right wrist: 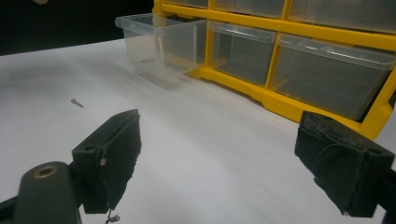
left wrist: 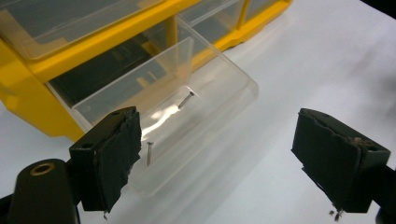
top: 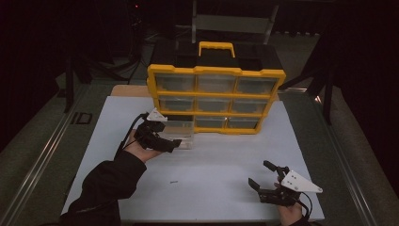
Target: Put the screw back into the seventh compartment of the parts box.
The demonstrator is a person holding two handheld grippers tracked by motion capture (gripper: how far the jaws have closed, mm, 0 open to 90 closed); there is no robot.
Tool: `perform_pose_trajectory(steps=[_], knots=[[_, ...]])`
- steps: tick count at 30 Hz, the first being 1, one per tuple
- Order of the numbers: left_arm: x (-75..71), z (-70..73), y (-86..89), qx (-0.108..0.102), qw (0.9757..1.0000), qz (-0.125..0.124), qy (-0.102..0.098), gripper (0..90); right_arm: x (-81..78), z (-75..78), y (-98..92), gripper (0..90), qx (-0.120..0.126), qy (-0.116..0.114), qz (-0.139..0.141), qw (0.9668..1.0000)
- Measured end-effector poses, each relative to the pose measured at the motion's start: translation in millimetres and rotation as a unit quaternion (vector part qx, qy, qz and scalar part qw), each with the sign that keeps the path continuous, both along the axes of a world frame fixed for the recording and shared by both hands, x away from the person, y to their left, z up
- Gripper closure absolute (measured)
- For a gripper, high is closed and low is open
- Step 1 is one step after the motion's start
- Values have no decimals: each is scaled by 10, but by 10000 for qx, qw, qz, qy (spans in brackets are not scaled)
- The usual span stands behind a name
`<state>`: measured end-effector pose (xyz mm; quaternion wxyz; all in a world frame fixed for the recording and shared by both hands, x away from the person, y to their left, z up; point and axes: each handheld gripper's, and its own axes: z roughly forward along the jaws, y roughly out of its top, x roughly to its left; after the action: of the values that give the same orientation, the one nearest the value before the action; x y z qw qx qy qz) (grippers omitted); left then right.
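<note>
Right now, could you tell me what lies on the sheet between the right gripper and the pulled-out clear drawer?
One small screw on the otherwise bare white sheet, between the right gripper and the drawer, as both the high and right gripper views show.

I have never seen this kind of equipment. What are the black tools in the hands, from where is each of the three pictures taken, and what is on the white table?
A person holds a hand-held two-jaw gripper in each hand; there is no robot arm. The high view looks down from above: the left gripper is near the cabinet, the right gripper near the table's front edge. The other two pictures come from cameras riding on each gripper, looking along its black jaws.

On the white table stands a yellow drawer cabinet with clear drawers. One clear drawer at the bottom left is pulled out, with two small screws inside. Another small screw lies loose on the table.

Both grippers are open and hold nothing.
</note>
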<state>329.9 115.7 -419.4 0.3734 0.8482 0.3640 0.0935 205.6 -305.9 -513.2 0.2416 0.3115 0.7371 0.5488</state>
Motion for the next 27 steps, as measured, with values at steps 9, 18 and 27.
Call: perform_pose_trajectory(steps=[9, 18, 27], knots=[[-209, 4, 44, -105, 9995, -258, -132, 143, -1, 2, -1, 142, 6, -1, -4, 10000], [-381, -40, 78, -140, 9988, -424, -180, 143, 1, 0, 5, 142, 1, -1, 6, 10000], [-540, -104, 90, -150, 9980, -574, -233, 143, 2, -2, 8, 142, 3, 2, 14, 10000]])
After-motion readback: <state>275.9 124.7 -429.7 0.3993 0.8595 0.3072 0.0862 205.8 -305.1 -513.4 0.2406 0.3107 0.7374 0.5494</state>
